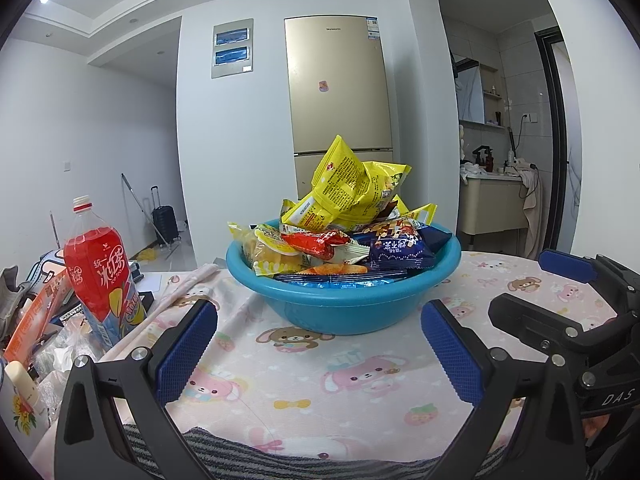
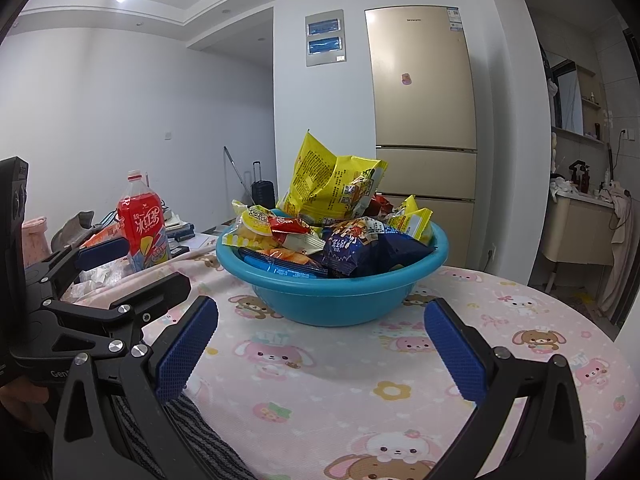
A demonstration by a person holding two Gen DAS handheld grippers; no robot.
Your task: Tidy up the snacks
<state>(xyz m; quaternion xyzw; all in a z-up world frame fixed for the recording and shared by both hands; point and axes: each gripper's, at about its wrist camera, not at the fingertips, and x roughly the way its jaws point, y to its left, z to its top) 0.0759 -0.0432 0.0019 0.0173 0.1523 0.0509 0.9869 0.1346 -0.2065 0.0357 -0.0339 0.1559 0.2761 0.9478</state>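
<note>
**With snacks heaped in the basin, both grippers stand off empty**

While the basin (image 1: pixel 340 300) sits mid-table on the cloth (image 1: pixel 304 380), the snacks are all in it: yellow bag (image 1: pixel 344 188) propped on top, leaning, with the blue packet (image 1: pixel 396 254), red packet (image 1: pixel 320 242) and flat blue wrappers (image 1: pixel 340 278) around and under it. No packet is visible loose on the cloth.

Left gripper (image 1: pixel 318 354): fingers spread wide, nothing between them, short of the basin's near wall. Right gripper (image 2: pixel 320 354): same, spread and empty, also short of the basin. The two sit side by side, each in the other's view, both aimed at the basin, likely a neutral standoff pose that keeps the heap in sight.

Stage is ambiguous. Scene fits snacks already gathered into the basin, or a mixed heap waiting to be sorted out of it. Pictures don't settle which.

Risk: the heap is loose, and the yellow bag looks ready to slide if nudged. Bottle (image 1: pixel 100 272) and clutter sit off the table's left edge, clear of both grippers.
</note>
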